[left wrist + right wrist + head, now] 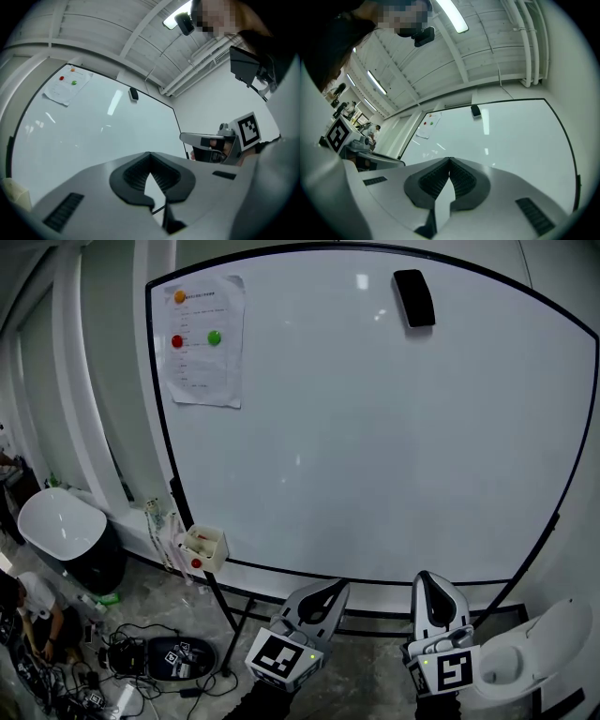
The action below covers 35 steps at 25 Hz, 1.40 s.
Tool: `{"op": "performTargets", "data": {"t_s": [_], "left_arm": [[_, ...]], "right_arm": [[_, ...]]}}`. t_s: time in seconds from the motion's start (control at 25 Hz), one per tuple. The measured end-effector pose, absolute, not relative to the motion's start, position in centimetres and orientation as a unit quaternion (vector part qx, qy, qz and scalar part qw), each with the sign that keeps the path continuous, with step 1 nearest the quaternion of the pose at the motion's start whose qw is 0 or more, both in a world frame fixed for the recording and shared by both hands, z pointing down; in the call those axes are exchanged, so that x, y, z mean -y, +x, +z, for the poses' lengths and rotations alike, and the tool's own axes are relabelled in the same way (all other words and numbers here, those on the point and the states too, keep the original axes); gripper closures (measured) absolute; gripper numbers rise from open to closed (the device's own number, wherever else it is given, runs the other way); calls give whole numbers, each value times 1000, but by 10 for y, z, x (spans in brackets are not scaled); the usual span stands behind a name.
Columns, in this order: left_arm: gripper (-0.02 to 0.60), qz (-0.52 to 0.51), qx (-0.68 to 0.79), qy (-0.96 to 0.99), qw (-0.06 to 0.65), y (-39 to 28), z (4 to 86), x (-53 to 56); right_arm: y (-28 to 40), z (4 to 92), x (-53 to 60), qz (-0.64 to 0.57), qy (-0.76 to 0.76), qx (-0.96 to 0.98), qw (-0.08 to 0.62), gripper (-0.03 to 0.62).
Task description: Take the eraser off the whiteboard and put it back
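A black eraser [412, 298] clings to the whiteboard [375, 446] near its top edge, right of centre. It shows small in the left gripper view as the eraser [133, 94] and in the right gripper view as the eraser [475, 111]. Both grippers hang far below it, under the board's lower edge. My left gripper [335, 588] is shut with nothing between its jaws. Beside it, my right gripper [427, 579] is shut and empty too. In the left gripper view the jaws [150, 155] meet at their tips, as in the right gripper view [450, 161].
A paper sheet [203, 343] with three round magnets hangs at the board's upper left. A small white marker box [204, 547] sits on the stand's left leg. On the floor at left are a white tub chair [58, 519], cables and a crouching person [30, 607].
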State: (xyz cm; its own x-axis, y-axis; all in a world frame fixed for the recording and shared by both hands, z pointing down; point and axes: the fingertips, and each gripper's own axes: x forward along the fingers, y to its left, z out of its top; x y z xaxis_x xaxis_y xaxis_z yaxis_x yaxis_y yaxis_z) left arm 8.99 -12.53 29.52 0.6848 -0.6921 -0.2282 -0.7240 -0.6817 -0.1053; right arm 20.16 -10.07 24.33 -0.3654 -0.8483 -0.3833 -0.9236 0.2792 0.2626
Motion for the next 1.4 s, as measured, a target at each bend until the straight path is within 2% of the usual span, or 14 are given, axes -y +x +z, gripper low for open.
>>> {"op": "performTargets", "data": {"t_s": [0.44, 1.08, 1.4], "left_arm": [[577, 87, -407, -900, 131, 131, 271, 168], [577, 100, -408, -896, 143, 118, 253, 243], [577, 110, -404, -894, 161, 106, 236, 278]], "right_arm": [[233, 222, 150, 242, -520, -811, 111, 585], [226, 204, 218, 268, -527, -799, 107, 585], [224, 155, 243, 318, -517, -781, 149, 585]]}}
